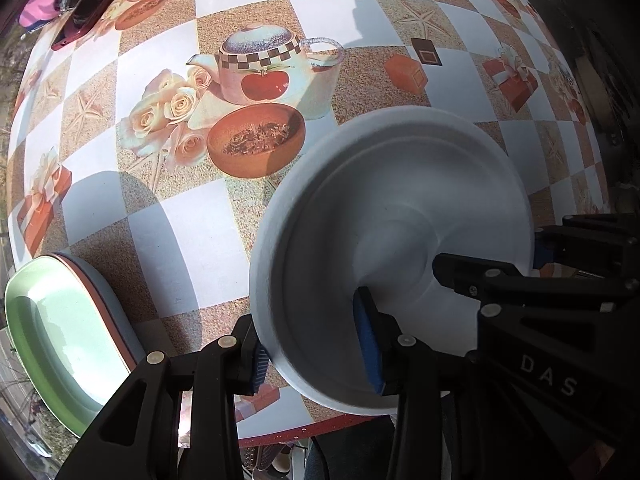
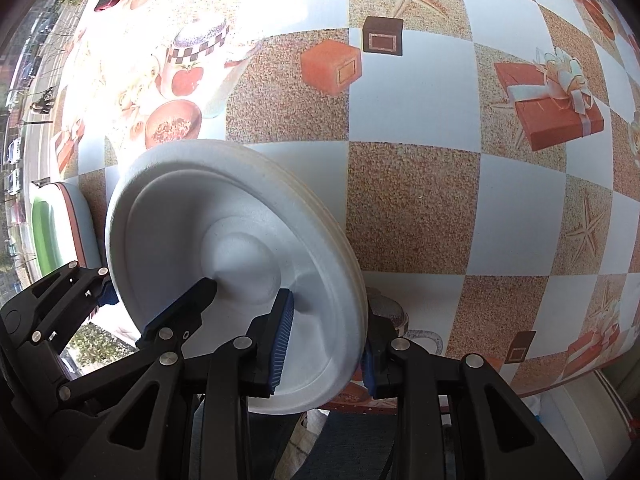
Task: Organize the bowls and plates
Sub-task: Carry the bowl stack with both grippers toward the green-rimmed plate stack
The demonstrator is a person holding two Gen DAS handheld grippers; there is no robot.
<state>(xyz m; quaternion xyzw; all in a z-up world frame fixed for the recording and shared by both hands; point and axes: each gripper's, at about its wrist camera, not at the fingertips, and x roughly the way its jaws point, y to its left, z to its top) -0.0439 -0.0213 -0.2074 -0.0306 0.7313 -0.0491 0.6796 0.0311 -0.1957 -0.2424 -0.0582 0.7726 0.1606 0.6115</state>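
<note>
The white bowl (image 2: pixel 240 264) was clamped at opposite rims by the right claw (image 2: pixel 326 344) and left claw (image 1: pixel 316 344); it was best kept level, neither grip loosened early.

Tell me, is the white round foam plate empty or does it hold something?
Empty. The white round foam plate shows only its bare white inside in both wrist views; only gripper fingers reach over its rim.

White foam bowl (image 1: pixel 400 216), deep, stepped rim, several stacked; tilted steeply on edge above tabletop (image 1: pixel 192 216), near front edge. Green plate (image 1: pixel 52 328) atop reddish and pale blue plates, stacked flat at tabletop's left edge.
</note>
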